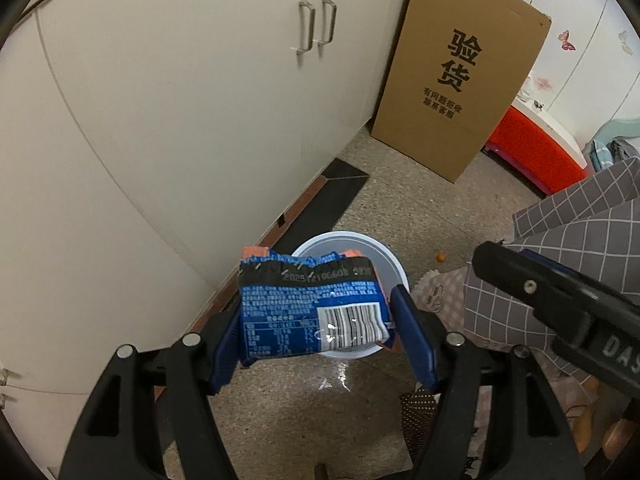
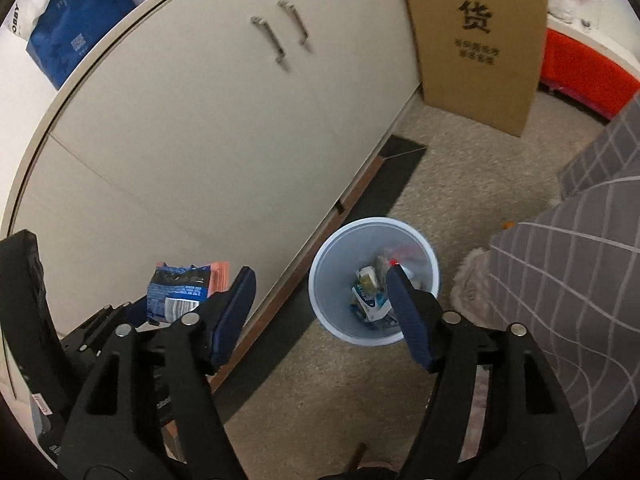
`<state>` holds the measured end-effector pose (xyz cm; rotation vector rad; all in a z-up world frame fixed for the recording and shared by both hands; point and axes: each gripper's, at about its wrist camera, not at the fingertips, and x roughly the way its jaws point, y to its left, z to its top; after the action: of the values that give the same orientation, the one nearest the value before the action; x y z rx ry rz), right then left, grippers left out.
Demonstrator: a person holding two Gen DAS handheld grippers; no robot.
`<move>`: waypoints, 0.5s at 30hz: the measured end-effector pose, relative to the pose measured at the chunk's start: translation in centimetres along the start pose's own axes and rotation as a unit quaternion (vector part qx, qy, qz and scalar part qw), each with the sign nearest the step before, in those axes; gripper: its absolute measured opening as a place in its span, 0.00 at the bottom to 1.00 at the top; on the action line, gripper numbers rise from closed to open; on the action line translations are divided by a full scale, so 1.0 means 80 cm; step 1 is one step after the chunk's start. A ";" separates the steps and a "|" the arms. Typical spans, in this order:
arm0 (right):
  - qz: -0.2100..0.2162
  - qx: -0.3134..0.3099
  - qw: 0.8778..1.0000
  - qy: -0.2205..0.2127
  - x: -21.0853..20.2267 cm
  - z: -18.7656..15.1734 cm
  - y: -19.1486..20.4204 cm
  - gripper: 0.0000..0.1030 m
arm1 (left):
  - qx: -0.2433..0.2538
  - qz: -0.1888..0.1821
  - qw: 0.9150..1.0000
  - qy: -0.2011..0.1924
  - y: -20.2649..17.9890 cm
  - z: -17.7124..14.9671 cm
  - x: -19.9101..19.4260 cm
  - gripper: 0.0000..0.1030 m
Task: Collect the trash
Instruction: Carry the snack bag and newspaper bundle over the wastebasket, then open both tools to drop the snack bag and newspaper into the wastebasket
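Nearest, in the left wrist view: left tool (image 1: 316,316) clenched on a blue snack wrapper (image 1: 312,312), barcode side up, pads pressing both side edges, the packet hanging over the near rim of the white bin (image 1: 394,268). Only partly above the opening; the wrapper's left part overhangs the floor (image 1: 288,396) toward the cabinet (image 1: 180,128).

In the right wrist view: right tool (image 2: 320,308) released, jaws wide with nothing between them, poised above the same bin (image 2: 332,264). Inside, on the bottom, several bits of trash (image 2: 370,292) already lying: a white-and-blue packet, a pale carton, something with a red tip. Same wrapper (image 2: 180,292) seen at the left of that view, well apart from the bin mouth from this angle.

Likely step in hand: dropping the wrapper in. To do it well: carry the left tool further over the centre of the opening before letting go, lower slightly so a light packet does not flutter past the rim, then spread the jaws fully. Worth keeping the right tool clear of the drop path.

Farther off: a wet patch on the floor beside the bin, a small orange crumb (image 1: 441,257) near a grey checked blanket (image 1: 580,216), a tall cardboard box (image 1: 460,76) leaning at the cabinet's end, a red item (image 1: 536,152) behind it.
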<state>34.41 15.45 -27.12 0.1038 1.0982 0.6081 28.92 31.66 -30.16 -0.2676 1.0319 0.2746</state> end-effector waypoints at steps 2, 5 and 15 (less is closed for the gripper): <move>-0.006 0.000 1.000 -0.002 -0.004 -0.001 -0.004 0.66 | 0.004 -0.002 1.000 0.000 -0.003 -0.002 -0.001 0.66; -0.011 0.002 1.000 -0.012 -0.015 -0.004 -0.009 0.66 | 0.013 -0.002 1.000 -0.001 -0.013 0.000 -0.001 0.66; -0.051 0.005 0.995 -0.087 -0.065 0.000 -0.016 0.70 | 0.026 -0.004 1.000 -0.007 -0.030 0.010 -0.013 0.66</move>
<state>33.34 11.74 -23.41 0.1064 0.9329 0.4915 29.85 29.61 -28.66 -0.2228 1.0216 0.2410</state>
